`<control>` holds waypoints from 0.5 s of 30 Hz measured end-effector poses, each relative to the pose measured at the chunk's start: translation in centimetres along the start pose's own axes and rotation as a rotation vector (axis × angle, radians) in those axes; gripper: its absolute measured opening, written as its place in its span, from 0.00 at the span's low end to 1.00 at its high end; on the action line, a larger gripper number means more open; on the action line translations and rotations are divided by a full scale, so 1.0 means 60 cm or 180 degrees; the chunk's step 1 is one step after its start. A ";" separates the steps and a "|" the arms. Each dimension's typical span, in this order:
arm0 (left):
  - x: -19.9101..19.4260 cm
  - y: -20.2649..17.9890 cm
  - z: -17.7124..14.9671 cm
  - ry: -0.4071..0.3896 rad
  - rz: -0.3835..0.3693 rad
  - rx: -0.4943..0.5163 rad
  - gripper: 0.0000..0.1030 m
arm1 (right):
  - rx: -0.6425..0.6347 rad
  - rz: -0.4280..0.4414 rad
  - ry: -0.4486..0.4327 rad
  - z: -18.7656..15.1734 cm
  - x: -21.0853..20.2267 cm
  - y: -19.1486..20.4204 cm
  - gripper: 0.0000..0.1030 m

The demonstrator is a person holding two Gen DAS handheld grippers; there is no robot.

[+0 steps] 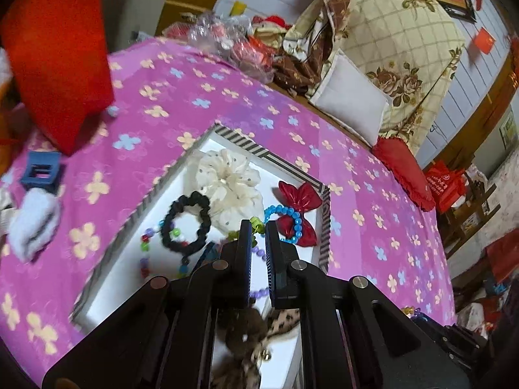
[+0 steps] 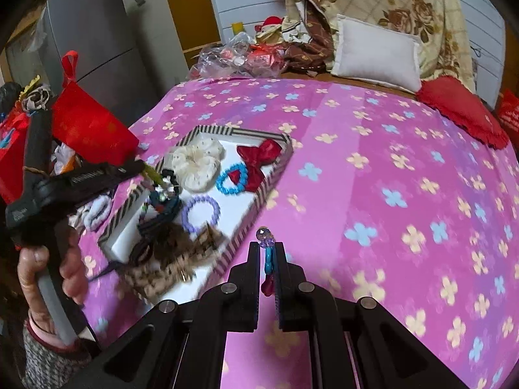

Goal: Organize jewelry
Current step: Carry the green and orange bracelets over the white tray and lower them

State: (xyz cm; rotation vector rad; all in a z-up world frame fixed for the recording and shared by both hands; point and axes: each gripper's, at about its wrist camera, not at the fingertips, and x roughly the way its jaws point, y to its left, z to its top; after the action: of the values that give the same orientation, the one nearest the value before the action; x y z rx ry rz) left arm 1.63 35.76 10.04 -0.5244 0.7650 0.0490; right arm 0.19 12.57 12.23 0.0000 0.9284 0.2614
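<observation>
A white tray with a striped rim lies on the pink flowered cloth. It holds a cream scrunchie, a red bow, a blue bead bracelet, a black scrunchie, a purple bracelet and a leopard bow. My left gripper hovers over the tray, jaws narrowly apart, with a yellow-green piece at its tips. My right gripper is shut on a beaded bracelet with purple and blue beads, just right of the tray.
A blue hair claw and a white fluffy item lie left of the tray. A red bag stands at the left. Pillows and a red cushion sit at the far edge.
</observation>
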 end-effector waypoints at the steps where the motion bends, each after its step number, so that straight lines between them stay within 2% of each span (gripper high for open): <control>1: 0.016 0.003 0.010 0.0058 -0.0064 -0.0051 0.06 | -0.0012 0.0008 0.0011 0.011 0.007 0.005 0.07; 6: 0.046 0.014 0.018 0.0237 -0.0337 -0.0262 0.06 | -0.0039 0.0106 0.0116 0.093 0.060 0.033 0.07; 12: 0.063 0.014 -0.010 0.0469 -0.0502 -0.0245 0.06 | 0.0086 0.0164 0.0269 0.185 0.159 0.060 0.07; 15: 0.062 0.015 -0.021 0.0502 -0.0541 -0.0198 0.06 | 0.0078 0.0155 0.0360 0.226 0.220 0.081 0.07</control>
State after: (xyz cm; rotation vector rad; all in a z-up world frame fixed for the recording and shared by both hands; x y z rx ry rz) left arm 3.31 35.43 6.40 -0.6563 0.8720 -0.1281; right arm 17.34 21.73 10.51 0.0307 1.0451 0.2975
